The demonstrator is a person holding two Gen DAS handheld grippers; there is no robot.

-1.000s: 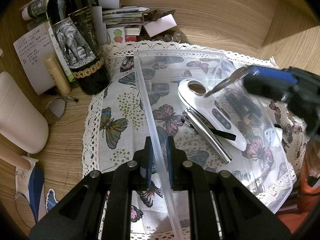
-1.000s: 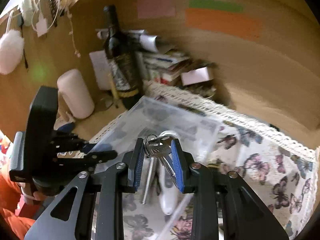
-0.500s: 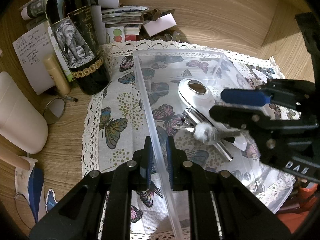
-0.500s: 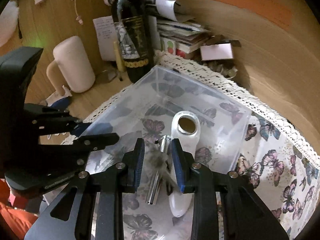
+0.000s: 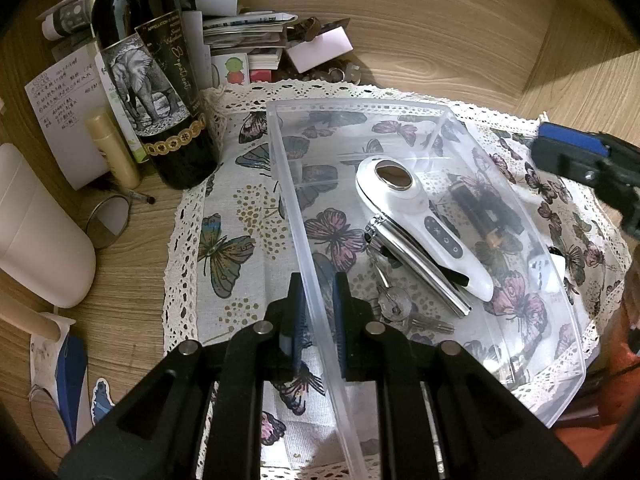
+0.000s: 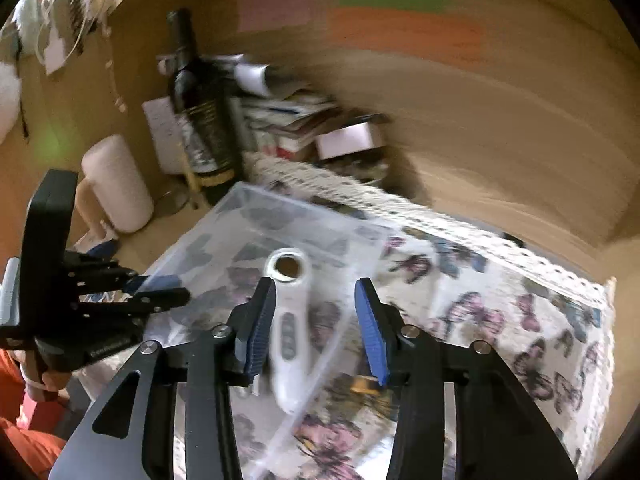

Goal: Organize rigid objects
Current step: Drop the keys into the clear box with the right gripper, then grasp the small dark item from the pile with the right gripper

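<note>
A clear plastic bin (image 5: 360, 108) stands on a butterfly cloth (image 5: 232, 216). In it lie a white handheld device (image 5: 416, 208), a chrome cylinder (image 5: 420, 264), a bunch of keys (image 5: 400, 308) and a dark object (image 5: 484, 208). My left gripper (image 5: 318, 320) is shut on the bin's near-left wall. My right gripper (image 6: 316, 320) is open and empty above the bin's right side; it also shows at the right edge of the left wrist view (image 5: 592, 164). The bin (image 6: 280, 208) and white device (image 6: 290, 320) show blurred in the right wrist view.
A dark wine bottle (image 5: 156, 92) stands left of the bin, with a stack of papers and booklets (image 5: 244, 36) behind it. A cream tube (image 5: 114, 148), a white rounded container (image 5: 36, 232) and a small round mirror (image 5: 108, 224) lie at left. Wooden walls enclose the back and right.
The right gripper let the keys go into the bin, opened, and pulled back up and to the right. The left gripper kept its hold on the bin wall.
</note>
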